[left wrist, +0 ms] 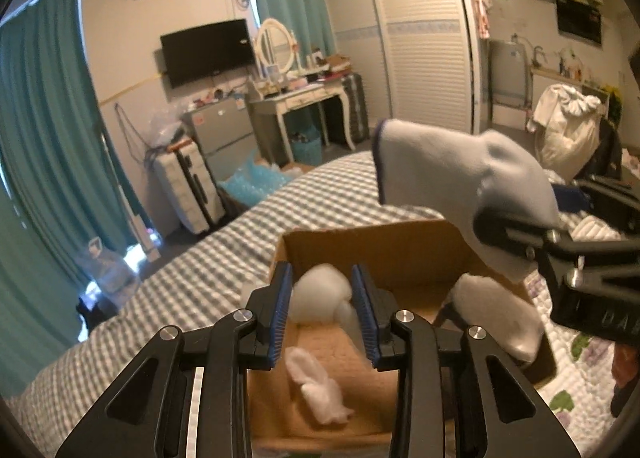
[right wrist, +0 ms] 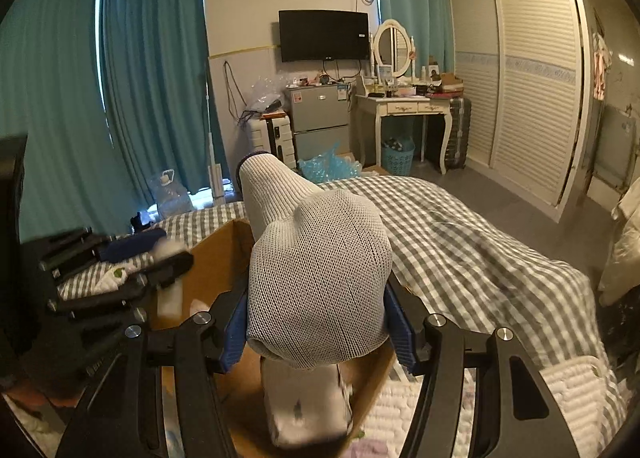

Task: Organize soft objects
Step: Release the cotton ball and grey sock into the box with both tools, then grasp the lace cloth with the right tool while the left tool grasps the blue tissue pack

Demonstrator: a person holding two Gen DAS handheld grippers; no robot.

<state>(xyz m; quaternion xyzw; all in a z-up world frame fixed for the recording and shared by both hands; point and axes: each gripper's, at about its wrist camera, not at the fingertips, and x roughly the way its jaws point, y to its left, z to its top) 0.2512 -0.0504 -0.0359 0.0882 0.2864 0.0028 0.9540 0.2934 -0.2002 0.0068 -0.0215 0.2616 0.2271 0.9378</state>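
Observation:
An open cardboard box point(left wrist: 384, 246) sits on the bed and holds white cotton tufts point(left wrist: 320, 294) and a white soft piece point(left wrist: 496, 314). My left gripper point(left wrist: 326, 314) is open and empty, hovering over the box's near side. My right gripper point(right wrist: 316, 322) is shut on a pale grey sock with a dark cuff point(right wrist: 320, 266). It holds the sock above the box point(right wrist: 216, 254); the sock also shows in the left wrist view point(left wrist: 452, 170), at the right.
The bed has a grey checked cover point(right wrist: 460, 242) and a white quilt with flowers point(left wrist: 572, 370). A dresser with mirror point(right wrist: 400, 98), a small fridge point(right wrist: 320, 114), suitcases, teal curtains and a wardrobe point(right wrist: 528, 78) stand beyond the bed.

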